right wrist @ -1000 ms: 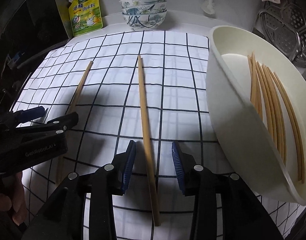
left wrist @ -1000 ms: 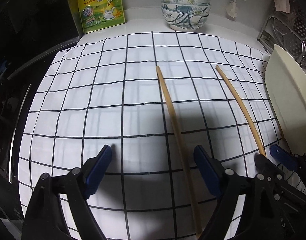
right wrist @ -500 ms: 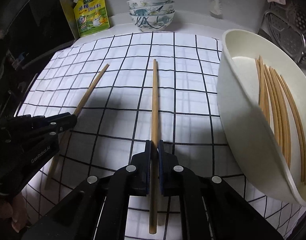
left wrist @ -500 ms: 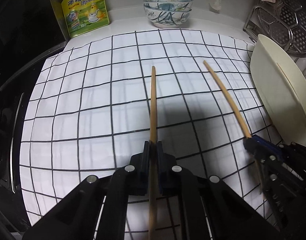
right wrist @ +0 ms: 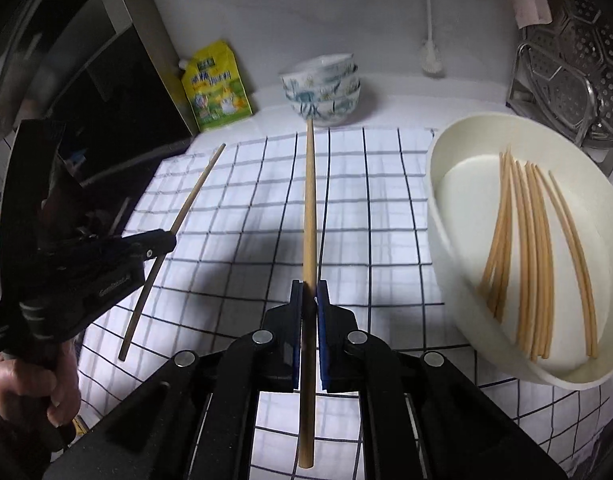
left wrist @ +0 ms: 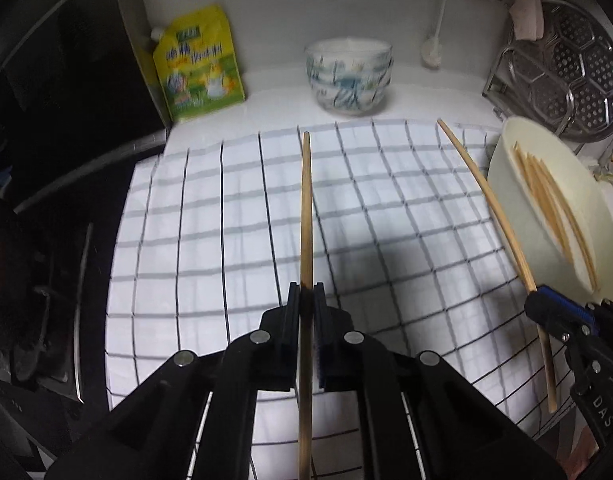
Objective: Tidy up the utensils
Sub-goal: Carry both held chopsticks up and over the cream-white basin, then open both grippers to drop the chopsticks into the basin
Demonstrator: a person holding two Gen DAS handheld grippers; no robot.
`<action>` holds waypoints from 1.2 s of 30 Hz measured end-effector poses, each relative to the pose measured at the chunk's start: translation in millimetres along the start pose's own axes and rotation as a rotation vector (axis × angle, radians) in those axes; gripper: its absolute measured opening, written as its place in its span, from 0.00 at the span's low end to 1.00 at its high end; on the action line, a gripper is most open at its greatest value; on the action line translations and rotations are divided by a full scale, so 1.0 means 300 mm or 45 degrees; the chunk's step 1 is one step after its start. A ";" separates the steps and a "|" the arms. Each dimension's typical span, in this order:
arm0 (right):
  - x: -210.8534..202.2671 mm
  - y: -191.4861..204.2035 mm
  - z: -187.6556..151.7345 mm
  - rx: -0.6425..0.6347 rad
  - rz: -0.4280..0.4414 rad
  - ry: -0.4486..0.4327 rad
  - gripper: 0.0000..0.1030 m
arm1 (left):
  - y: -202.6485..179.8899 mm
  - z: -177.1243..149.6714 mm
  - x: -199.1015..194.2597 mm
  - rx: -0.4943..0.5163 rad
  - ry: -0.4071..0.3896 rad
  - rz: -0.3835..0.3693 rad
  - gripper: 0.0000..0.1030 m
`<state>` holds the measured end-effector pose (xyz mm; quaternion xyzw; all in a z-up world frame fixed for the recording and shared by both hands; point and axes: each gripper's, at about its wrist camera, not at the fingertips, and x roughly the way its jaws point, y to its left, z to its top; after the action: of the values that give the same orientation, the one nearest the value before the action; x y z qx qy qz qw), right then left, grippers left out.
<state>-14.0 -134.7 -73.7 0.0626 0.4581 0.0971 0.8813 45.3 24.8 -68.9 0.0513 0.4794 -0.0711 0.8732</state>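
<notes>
Now, from the left wrist, the left gripper [left wrist: 305, 300] is clenched on a chopstick [left wrist: 306, 208]; a second ago its jaws stood wide over the checked cloth [left wrist: 210, 248] with that stick lying flat between them, and they have just been closing onto it. The stick now hangs clear of the cloth, lifted with the hand. Off to the right the white bowl [left wrist: 506, 184] shows its own sticks (blurred here).

From the right wrist, much the same story: the right gripper [right wrist: 309, 300] grasps the other chopstick [right wrist: 309, 208], its jaws having just been closing around it, and that stick too has come up off the cloth. The left gripper [right wrist: 162, 240] shows at the left edge, with the person's hand [right wrist: 30, 392] on its handle. The bowl [right wrist: 438, 208] sits just beside, already holding a bundle of chopsticks [right wrist: 534, 264].

So the cloth looks bare of sticks, and I'd say the drop into the bowl comes next.
</notes>
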 end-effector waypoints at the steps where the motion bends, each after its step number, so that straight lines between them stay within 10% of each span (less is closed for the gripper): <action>1: -0.024 -0.008 0.009 0.006 0.005 -0.019 0.07 | -0.010 0.024 -0.019 0.001 -0.021 -0.007 0.07; 10: -0.212 -0.239 0.080 0.124 -0.075 -0.168 0.07 | -0.277 0.180 -0.146 0.088 -0.175 -0.160 0.07; 23: -0.196 -0.704 0.071 0.333 -0.237 -0.095 0.07 | -0.803 0.270 -0.022 0.263 -0.124 -0.337 0.07; 36: -0.122 -0.809 0.047 0.367 -0.183 -0.006 0.07 | -0.901 0.256 0.103 0.280 -0.033 -0.279 0.08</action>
<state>4.7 -379.4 -84.9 0.1556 0.4686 -0.0331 0.8690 78.7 -255.8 -59.7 0.0932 0.4602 -0.2187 0.8554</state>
